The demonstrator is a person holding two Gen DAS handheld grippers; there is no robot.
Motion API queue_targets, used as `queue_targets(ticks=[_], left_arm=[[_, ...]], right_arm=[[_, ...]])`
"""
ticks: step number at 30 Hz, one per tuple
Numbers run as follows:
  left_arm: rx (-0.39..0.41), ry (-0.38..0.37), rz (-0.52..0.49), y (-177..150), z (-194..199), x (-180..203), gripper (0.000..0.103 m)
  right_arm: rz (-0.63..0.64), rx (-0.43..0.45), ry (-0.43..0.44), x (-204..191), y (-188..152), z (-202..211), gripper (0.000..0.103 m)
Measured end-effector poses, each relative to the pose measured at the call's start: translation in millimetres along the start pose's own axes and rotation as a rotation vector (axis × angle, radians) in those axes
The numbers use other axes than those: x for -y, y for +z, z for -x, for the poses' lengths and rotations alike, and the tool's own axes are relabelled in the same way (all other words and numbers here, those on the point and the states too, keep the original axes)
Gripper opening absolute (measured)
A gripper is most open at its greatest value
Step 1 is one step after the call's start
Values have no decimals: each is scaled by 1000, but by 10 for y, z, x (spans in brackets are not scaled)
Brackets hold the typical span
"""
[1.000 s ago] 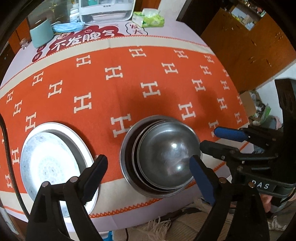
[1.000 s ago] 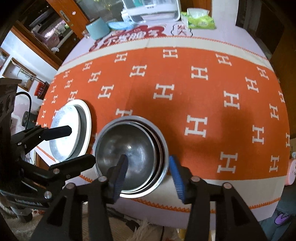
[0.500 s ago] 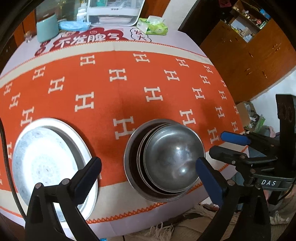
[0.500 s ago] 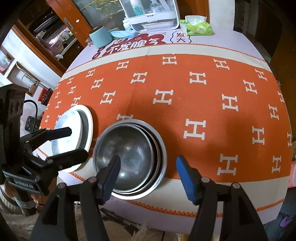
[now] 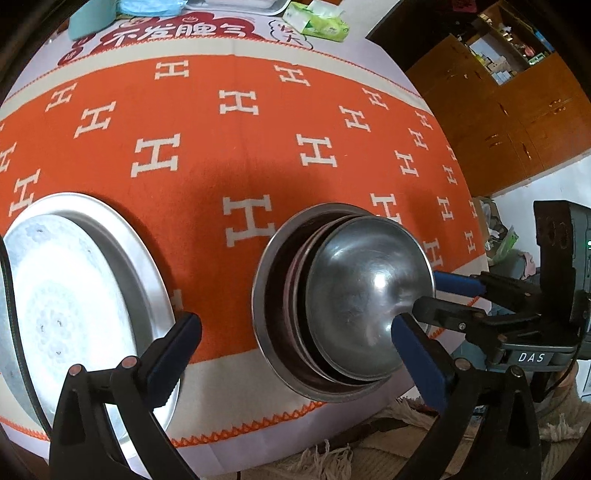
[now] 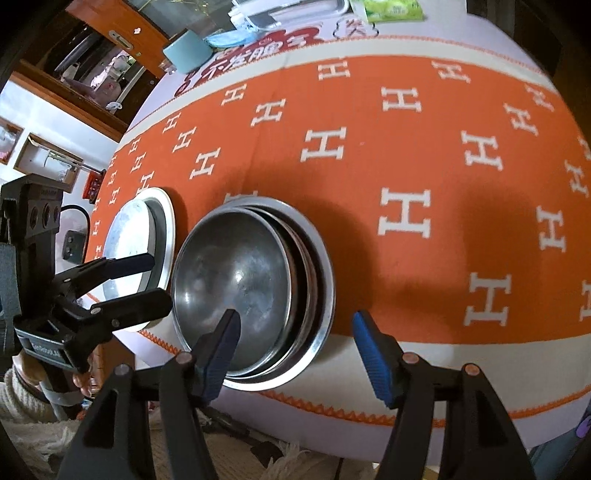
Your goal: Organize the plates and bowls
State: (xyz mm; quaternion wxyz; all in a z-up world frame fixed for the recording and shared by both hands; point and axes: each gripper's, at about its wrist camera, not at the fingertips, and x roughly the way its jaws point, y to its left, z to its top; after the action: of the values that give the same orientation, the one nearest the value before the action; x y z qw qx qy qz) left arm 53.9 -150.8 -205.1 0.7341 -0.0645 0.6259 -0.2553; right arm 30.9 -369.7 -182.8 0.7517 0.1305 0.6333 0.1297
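Note:
A stack of nested steel bowls (image 5: 354,306) sits near the front edge of the orange cloth; it also shows in the right wrist view (image 6: 243,284). A stack of plates (image 5: 66,299), white patterned on a metal one, lies to its left, also in the right wrist view (image 6: 136,240). My left gripper (image 5: 295,339) is open and empty, spanning the gap between plates and bowls. My right gripper (image 6: 295,339) is open and empty, low over the bowls' front rim; it shows in the left wrist view (image 5: 454,295).
The orange H-patterned tablecloth (image 5: 236,155) covers a round table. At the far edge stand a teal cup (image 6: 186,55), a tissue pack (image 5: 321,22) and a white tray (image 6: 288,11). Wooden cabinets (image 5: 517,110) stand to the right.
Both grippers have dropped closer to the table and bowls. The right gripper has stayed open over the bowl rim. The bowls and plates have not moved.

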Motion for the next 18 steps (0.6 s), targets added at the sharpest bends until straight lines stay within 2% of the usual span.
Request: queue_targets(ticks=[7,13,18], left_arm=[[-35,0,7,22,-92,-49,102],[-52,-1,-3,54,-143,-51,102],[-74,-10,-8,66,-183,-41,102]], right_arm=[[-68,-28,122,189,46,-122,63],[-88,-62,149,233,87,-245,42],[-70,-74,136,190,98,-297,35]])
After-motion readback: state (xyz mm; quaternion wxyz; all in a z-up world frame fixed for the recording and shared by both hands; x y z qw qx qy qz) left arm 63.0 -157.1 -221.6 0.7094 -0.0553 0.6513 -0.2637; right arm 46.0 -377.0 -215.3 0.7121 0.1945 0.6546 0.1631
